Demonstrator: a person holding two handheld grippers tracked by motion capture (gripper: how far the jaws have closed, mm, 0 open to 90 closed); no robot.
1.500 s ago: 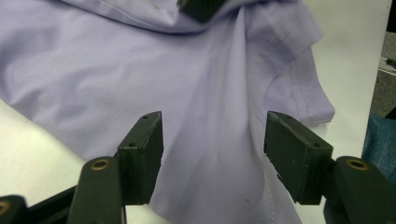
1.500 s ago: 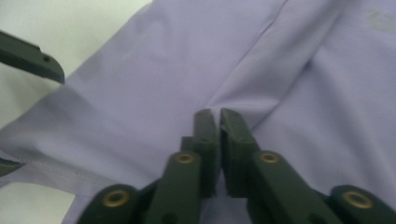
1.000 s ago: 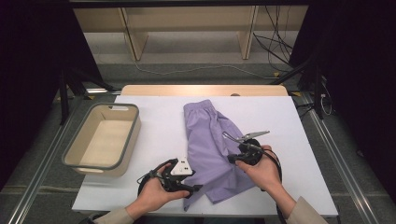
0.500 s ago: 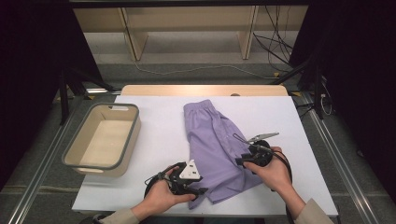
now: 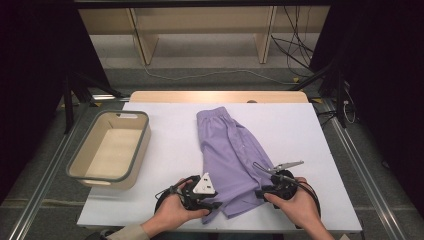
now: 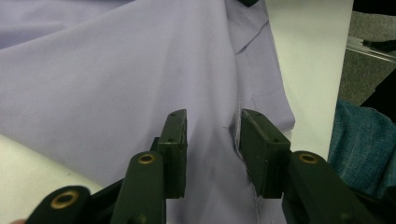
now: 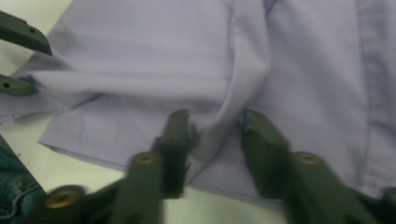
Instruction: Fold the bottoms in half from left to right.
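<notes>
At the near edge of the table (image 5: 165, 145) lie the lilac shorts (image 5: 230, 155), waistband far, leg hems toward me. I have the left gripper (image 6: 212, 140) and right gripper (image 7: 217, 133) each straddling a raised fold near the hem, jaws part-open and just closing, cloth between them, not yet pinched; two low grips should let me lift or fold evenly. Versus a second ago, the right hand has dropped nearer the hem. Beige bin (image 5: 82, 157) sits left.

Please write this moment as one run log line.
left hand-held gripper: closing, shorts between jaws | right hand-held gripper: closing, fold between jaws
</notes>
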